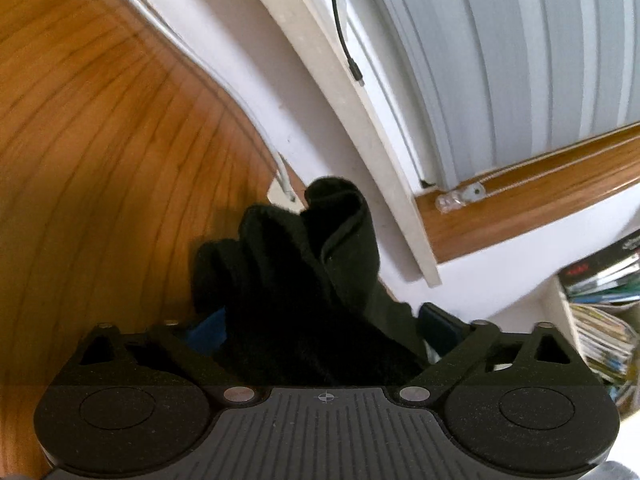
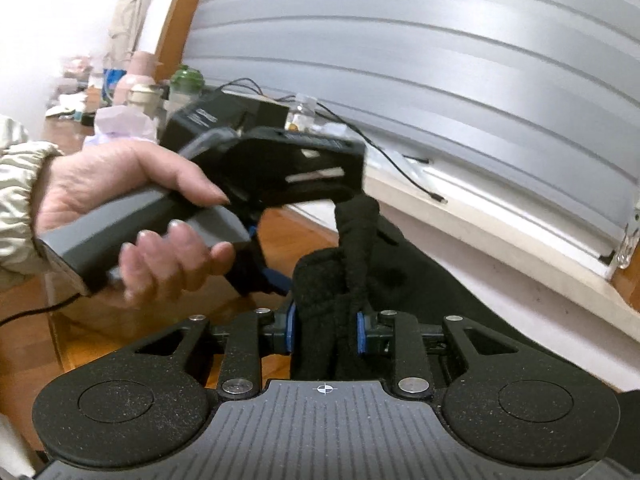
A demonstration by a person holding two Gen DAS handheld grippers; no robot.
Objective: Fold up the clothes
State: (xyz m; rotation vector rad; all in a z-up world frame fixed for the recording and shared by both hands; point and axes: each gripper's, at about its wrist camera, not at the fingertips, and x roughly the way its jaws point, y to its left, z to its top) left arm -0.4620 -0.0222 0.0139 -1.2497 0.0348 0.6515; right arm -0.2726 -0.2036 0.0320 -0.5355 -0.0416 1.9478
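Right-wrist view: right gripper (image 2: 326,330) w/ jaws drawn in narrow, blue pads (image 2: 291,330) pressing both sides of a bunched black garment (image 2: 320,280). The cloth rises from the jaws toward 12 o'clock, a twisted strand reaching the left gripper (image 2: 280,280), which crosses the frame at 10–11 o'clock, held by the person's left hand (image 2: 132,208) (pale cuffed sleeve (image 2: 18,184) at 9 o'clock).

Left-wrist view: left gripper (image 1: 324,328) w/ jaws spread wide; blue pads (image 1: 208,330) stand at either side of the black garment (image 1: 304,280), which fills the gap and heaps up toward 12 o'clock. Whether the pads press the cloth cannot be told.

Surroundings: wood floor (image 1: 100,160) at 9–10 o'clock, grey slatted shutter (image 1: 500,60) at 1 o'clock, stacked books (image 1: 600,300) at 3–4 o'clock.
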